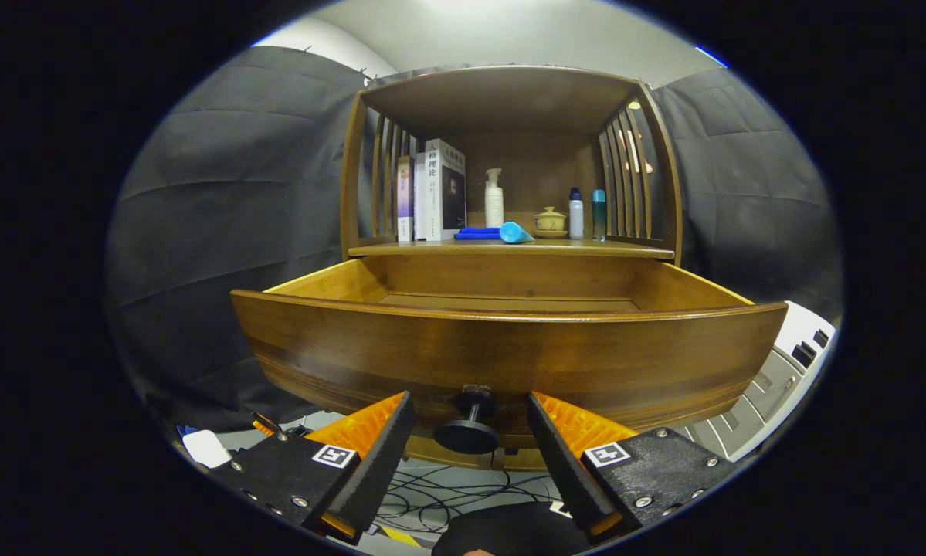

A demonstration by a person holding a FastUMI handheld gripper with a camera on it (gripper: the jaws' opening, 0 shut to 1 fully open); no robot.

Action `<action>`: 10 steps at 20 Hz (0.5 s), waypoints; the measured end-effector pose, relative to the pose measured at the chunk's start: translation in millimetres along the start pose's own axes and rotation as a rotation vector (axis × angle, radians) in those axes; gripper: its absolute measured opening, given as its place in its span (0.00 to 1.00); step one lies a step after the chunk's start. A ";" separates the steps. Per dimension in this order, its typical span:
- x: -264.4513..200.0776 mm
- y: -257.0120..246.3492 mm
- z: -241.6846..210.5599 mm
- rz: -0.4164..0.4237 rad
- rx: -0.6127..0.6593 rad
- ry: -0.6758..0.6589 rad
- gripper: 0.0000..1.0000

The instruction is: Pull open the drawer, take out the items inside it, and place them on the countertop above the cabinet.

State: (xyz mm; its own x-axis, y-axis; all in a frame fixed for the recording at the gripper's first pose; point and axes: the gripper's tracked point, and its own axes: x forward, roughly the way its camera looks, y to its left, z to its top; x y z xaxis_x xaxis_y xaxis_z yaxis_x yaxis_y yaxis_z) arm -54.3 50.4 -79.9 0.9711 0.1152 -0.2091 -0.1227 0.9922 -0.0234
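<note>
A wooden cabinet has its drawer [509, 347] pulled out toward me, and the visible part of the drawer floor is bare wood. The round dark knob [469, 423] on the drawer front sits between my fingers, which stand apart from it on both sides. My gripper [470, 413] is open, with nothing pressed between the fingers. On the countertop [586, 248] above the drawer lie a blue cloth [478, 232] and a light blue tube [515, 232].
Books [432, 191] stand at the countertop's left. A white pump bottle [493, 199], a small lidded cup [549, 222] and two slim bottles [586, 214] stand behind. Slatted sides and a top board enclose the shelf. Cables [447, 494] lie on the floor below; a grey device [779, 378] stands right.
</note>
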 end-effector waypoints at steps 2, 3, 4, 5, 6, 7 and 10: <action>0.6 0.0 1.5 -0.010 0.022 0.003 0.92; 1.5 0.7 1.7 -0.014 0.014 0.000 0.92; 1.5 0.3 1.0 -0.018 -0.003 -0.003 0.92; 1.3 1.1 0.3 -0.020 -0.018 -0.004 0.92; 2.5 1.4 -0.5 -0.021 -0.025 -0.006 0.92; 2.1 2.4 -0.4 -0.022 -0.025 -0.005 0.92; 5.9 2.3 -0.1 -0.029 -0.015 -0.004 0.92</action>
State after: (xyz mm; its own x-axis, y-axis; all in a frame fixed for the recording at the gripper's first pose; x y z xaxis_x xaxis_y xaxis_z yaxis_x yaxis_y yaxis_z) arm -48.8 53.3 -81.3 0.9750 0.0868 -0.2046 -0.0978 0.9942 -0.0444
